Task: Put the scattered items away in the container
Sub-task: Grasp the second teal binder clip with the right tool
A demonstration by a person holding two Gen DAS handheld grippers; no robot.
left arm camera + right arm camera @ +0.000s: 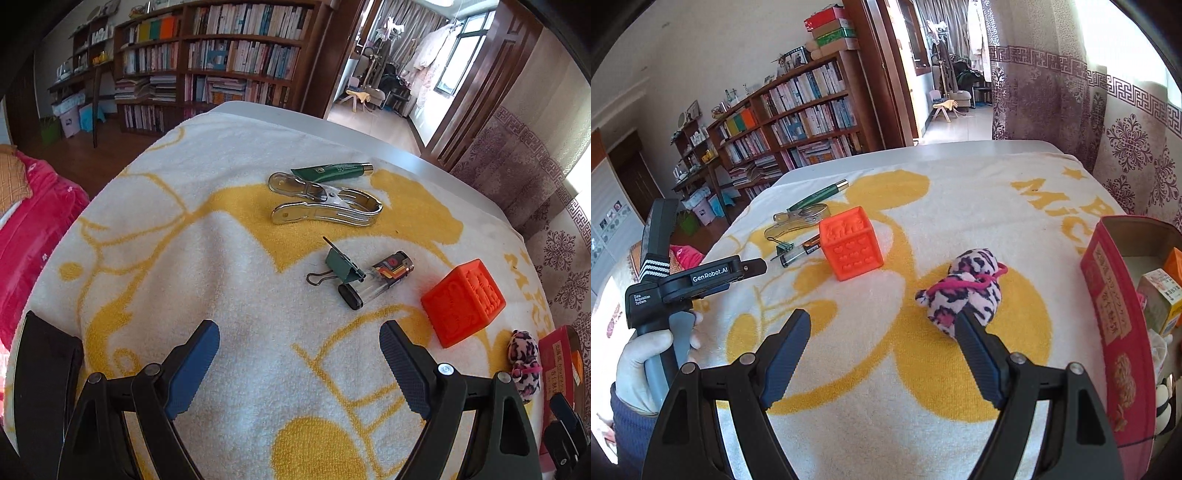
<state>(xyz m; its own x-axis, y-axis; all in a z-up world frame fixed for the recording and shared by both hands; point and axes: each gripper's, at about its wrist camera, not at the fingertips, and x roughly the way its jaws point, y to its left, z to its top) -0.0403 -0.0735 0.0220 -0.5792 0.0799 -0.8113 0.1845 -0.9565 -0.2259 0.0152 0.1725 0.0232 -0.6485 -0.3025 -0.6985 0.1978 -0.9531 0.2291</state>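
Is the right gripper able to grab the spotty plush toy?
Probably yes. The right gripper is open, and the leopard-print plush toy lies just ahead on the towel, uncovered, by its right finger.

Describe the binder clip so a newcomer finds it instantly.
On the white-and-yellow towel covering the table, look just nearer the camera than the big shiny metal clamp. The binder clip lies against a clear lighter; it is the only small dark-green piece with wire loop handles.

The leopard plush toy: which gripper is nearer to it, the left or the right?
Right. The right gripper has one finger tip just before the plush toy; the left gripper is off to its side.
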